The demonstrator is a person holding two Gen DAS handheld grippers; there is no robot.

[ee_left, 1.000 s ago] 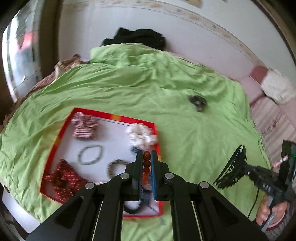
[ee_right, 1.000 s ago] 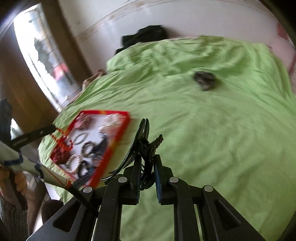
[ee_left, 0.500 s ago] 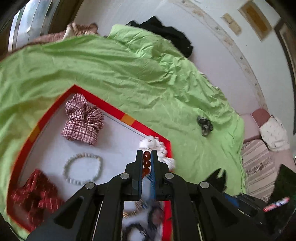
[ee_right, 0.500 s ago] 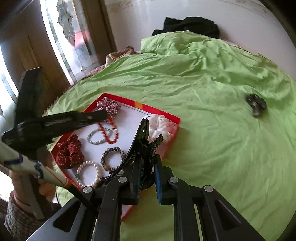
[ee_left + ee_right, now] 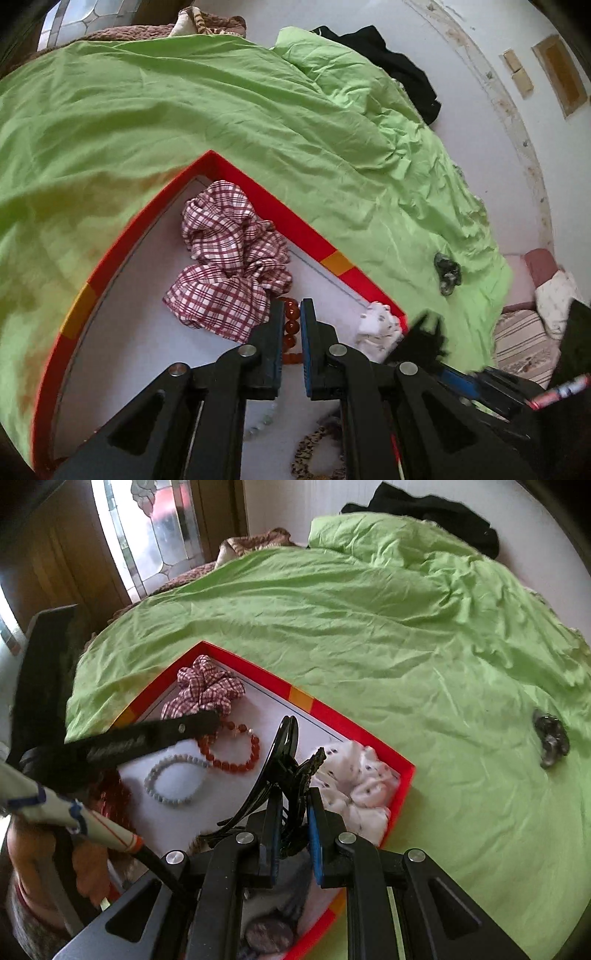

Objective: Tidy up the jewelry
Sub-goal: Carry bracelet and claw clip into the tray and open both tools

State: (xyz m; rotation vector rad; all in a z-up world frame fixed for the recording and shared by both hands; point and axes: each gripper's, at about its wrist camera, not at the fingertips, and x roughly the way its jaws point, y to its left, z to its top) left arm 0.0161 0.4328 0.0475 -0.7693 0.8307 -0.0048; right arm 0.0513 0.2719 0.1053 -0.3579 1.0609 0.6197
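Left gripper (image 5: 291,334): jaws narrowed on a red-orange bead bracelet (image 5: 289,328), beads visible in the gap between the blue pads, low centre of the left wrist view. In the right wrist view the same bracelet (image 5: 231,749) lies looped on the white floor of the tray, one end under the left gripper's tip (image 5: 199,722).

Right gripper (image 5: 291,812): jaws clamped on a black claw hair clip (image 5: 284,760), which stands up from the pads at frame centre, above the tray.

Red-rimmed tray (image 5: 354,729): rests on the green bedsheet (image 5: 369,627), lower left of the right wrist view. Contents:
- plaid scrunchie (image 5: 203,694), far corner, just beside the bracelet;
- grey bead bracelet (image 5: 173,779), left of centre;
- white spotted scrunchie (image 5: 358,786), right corner;
- dark red scrunchie (image 5: 110,794), left edge, partly hidden.

Outside tray: small dark scrunchie (image 5: 550,738) on the sheet, right edge, well apart from the tray.
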